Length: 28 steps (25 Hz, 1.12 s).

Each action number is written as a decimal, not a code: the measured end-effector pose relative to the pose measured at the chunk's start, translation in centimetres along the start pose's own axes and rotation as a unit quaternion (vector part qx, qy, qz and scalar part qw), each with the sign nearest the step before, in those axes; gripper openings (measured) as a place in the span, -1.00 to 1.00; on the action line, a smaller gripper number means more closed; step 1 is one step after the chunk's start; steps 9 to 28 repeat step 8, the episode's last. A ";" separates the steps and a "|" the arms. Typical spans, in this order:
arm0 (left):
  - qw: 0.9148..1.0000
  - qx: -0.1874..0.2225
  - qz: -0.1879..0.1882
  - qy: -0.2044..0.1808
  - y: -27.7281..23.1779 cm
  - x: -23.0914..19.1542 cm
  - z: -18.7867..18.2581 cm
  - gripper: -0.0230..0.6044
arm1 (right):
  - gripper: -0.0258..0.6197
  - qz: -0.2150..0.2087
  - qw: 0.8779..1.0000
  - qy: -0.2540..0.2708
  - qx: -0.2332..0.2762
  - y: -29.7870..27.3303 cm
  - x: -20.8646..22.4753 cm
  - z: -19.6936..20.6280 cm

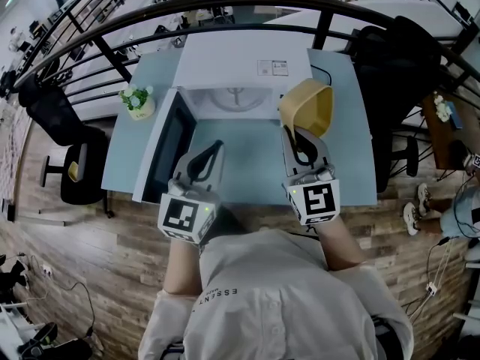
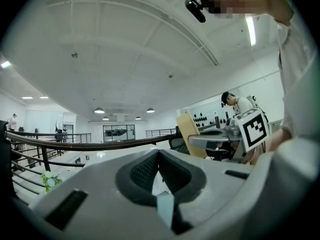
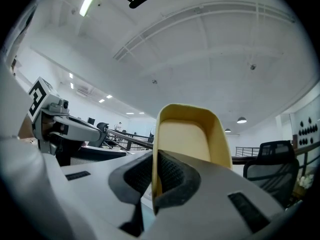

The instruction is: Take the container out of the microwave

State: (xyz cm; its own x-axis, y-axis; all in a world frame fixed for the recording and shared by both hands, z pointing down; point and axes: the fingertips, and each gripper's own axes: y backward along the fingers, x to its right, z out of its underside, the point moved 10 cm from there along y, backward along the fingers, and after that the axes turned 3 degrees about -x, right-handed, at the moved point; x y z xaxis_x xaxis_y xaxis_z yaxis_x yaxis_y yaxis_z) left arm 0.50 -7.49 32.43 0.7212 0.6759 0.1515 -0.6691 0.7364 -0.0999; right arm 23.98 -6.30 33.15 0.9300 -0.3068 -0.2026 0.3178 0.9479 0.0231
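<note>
A yellow container (image 1: 309, 107) hangs tilted over the table, in front of the right side of the white microwave (image 1: 232, 62). My right gripper (image 1: 294, 132) is shut on its near rim. In the right gripper view the rim is pinched between the pads and the container (image 3: 187, 134) rises above my right gripper (image 3: 156, 156). The microwave door (image 1: 161, 152) stands open to the left, and the glass turntable (image 1: 238, 97) inside is bare. My left gripper (image 1: 217, 145) is shut and empty in front of the opening; in its own view my left gripper (image 2: 158, 151) shows its pads meeting.
The microwave sits on a light blue table (image 1: 247, 163). A small potted plant (image 1: 139, 102) stands at its back left corner. Black chairs stand to the right (image 1: 397, 58) and left (image 1: 67, 148), with a dark railing (image 1: 225, 6) behind the table.
</note>
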 end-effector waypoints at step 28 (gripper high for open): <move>1.000 -0.005 0.005 0.008 -0.3 -0.1 0.4 -0.92 | -0.86 0.001 1.000 -0.005 -0.011 0.0 -0.4 0.5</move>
